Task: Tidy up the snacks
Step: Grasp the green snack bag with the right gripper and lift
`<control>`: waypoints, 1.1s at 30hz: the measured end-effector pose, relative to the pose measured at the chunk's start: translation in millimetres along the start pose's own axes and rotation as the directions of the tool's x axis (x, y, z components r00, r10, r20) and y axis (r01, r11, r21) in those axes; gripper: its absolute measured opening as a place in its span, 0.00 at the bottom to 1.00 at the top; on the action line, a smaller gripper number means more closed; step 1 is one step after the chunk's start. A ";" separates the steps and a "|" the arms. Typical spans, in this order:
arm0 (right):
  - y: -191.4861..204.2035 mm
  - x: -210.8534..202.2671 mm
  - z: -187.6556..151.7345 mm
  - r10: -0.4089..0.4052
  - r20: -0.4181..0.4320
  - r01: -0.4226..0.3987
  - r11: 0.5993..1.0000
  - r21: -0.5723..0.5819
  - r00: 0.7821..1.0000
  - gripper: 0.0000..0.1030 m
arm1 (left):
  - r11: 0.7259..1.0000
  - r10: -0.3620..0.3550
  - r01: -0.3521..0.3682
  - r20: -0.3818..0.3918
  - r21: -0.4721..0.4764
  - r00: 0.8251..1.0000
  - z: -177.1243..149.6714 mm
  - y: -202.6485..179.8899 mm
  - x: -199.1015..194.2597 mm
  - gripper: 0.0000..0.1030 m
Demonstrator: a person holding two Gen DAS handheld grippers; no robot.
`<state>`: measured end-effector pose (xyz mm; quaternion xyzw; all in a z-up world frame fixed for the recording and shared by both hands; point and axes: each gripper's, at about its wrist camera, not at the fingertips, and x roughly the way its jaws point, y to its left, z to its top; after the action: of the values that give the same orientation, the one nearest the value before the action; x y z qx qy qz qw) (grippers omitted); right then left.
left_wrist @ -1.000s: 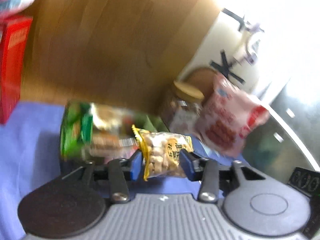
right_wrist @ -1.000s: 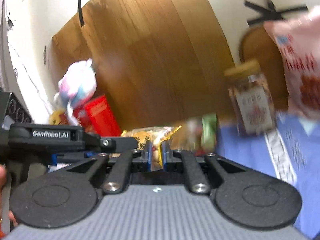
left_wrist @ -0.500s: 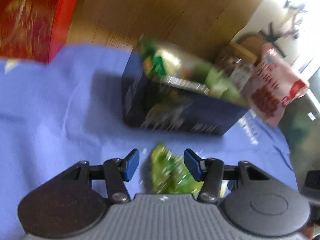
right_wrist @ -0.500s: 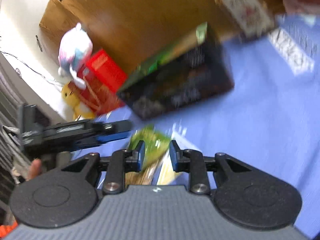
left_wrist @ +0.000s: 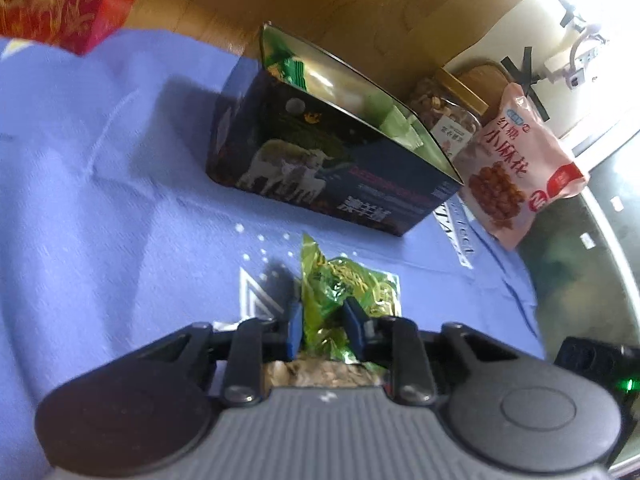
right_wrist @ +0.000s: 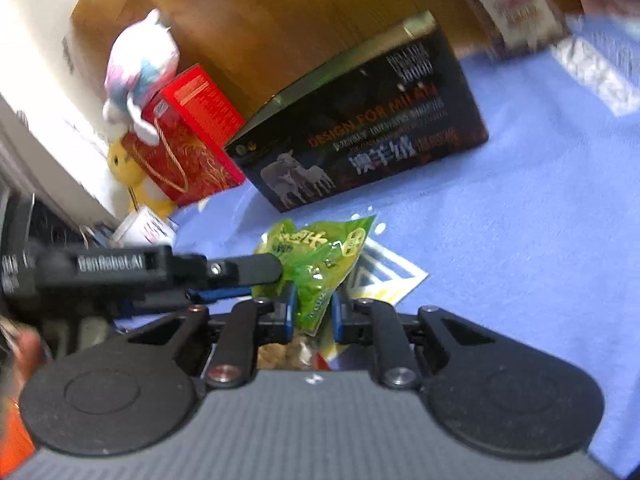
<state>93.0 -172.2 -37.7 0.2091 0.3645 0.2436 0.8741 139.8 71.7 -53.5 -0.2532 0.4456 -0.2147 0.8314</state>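
Observation:
A green snack packet point(left_wrist: 344, 288) lies on the blue cloth in front of a dark open box point(left_wrist: 320, 160) with sheep printed on it. My left gripper point(left_wrist: 325, 322) is shut on the packet's near end. My right gripper point(right_wrist: 314, 312) is shut on another edge of the same green packet point(right_wrist: 316, 256), with the left gripper reaching in from the left in the right wrist view. The dark box point(right_wrist: 360, 132) holds several snack packets. A tan nut packet point(left_wrist: 320, 376) lies just under my left gripper's base.
A pink snack bag point(left_wrist: 516, 168) and a cork-lidded jar point(left_wrist: 448, 120) stand right of the box. A red gift bag point(right_wrist: 188, 136) with a plush toy point(right_wrist: 140, 64) on it stands at the left against the wooden wall point(left_wrist: 320, 8).
One second ago both grippers held a yellow peanut packet up by the box. They let it go, dropped toward the cloth and closed on the green packet.

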 end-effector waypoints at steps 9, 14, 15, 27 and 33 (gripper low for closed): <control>0.2 1.3 -4.1 -0.058 0.032 0.060 0.997 -0.053 0.998 0.05 | 0.999 -0.030 0.030 0.009 0.034 0.999 -3.5 -12.2 9.5 0.18; 2.6 -21.6 -5.5 -0.016 0.079 0.017 1.000 -0.012 0.997 0.05 | 0.993 -0.061 0.054 0.070 0.108 0.996 -7.8 -37.4 -14.1 0.17; 7.6 -28.8 -1.1 -0.005 0.103 0.008 1.000 -0.024 0.995 0.05 | 0.990 -0.079 0.068 0.094 0.123 0.992 -4.8 -43.3 -22.3 0.17; 26.0 12.5 116.0 -0.115 0.262 0.168 0.968 -0.188 0.958 0.18 | 0.978 0.062 -0.106 0.237 0.180 0.969 104.4 -73.8 12.4 0.35; 8.4 -15.3 90.1 -0.104 0.261 0.146 0.978 -0.147 0.960 0.20 | 0.988 0.058 -0.091 0.247 0.125 0.967 78.4 -43.5 -20.2 0.32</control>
<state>147.9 -191.4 33.4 0.1421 0.2416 0.1884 0.9412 190.3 67.6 23.1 -0.2039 0.3345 -0.1805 0.9022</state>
